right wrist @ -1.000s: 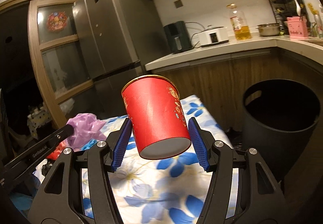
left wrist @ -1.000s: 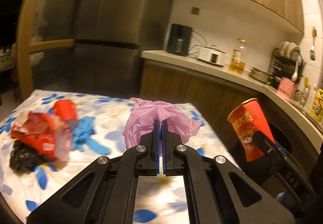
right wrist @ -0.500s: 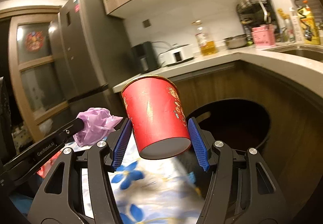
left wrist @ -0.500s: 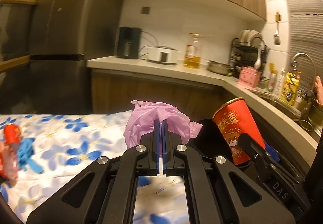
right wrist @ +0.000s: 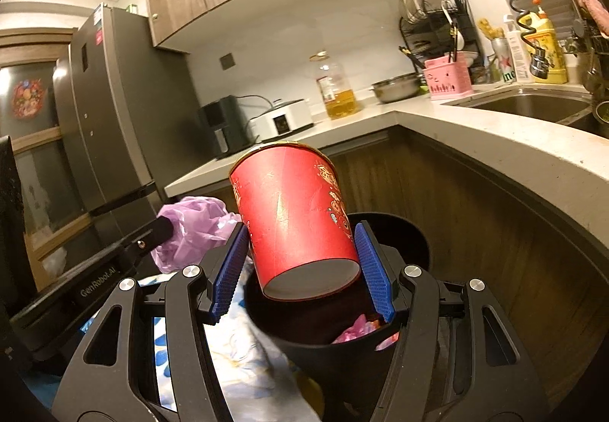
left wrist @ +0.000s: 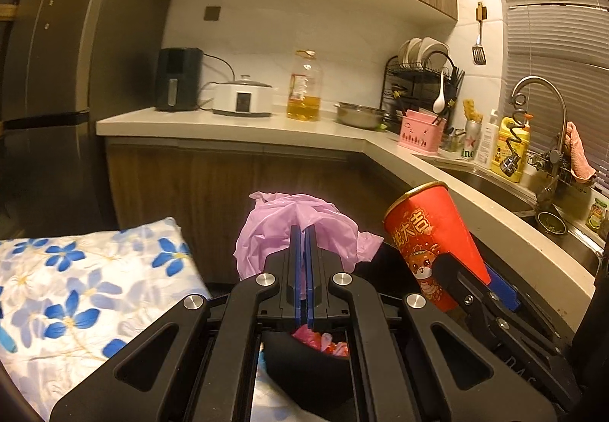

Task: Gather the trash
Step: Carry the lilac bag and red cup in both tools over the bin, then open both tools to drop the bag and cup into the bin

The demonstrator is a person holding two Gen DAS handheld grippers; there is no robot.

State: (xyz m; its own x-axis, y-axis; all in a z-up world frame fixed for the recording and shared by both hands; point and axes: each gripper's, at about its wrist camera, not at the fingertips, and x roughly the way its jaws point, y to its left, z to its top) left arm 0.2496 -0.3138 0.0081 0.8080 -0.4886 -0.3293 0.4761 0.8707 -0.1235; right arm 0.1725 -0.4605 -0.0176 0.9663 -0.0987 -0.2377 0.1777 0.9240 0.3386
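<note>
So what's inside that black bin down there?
Pink and reddish crumpled wrappers lie in the black bin. The red cup in the right gripper hangs over the opening and covers most of the inside, so the rest is hidden.

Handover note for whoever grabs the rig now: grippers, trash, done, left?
Left hand-held gripper: shut on crumpled purple plastic bag, near the black round bin.
Right hand-held gripper: shut on red paper cup, tilted over the bin.
Done: pink trash already lies in the bin.
Left: release both into the bin. No other trash on the floral-cloth table is in view.
</note>
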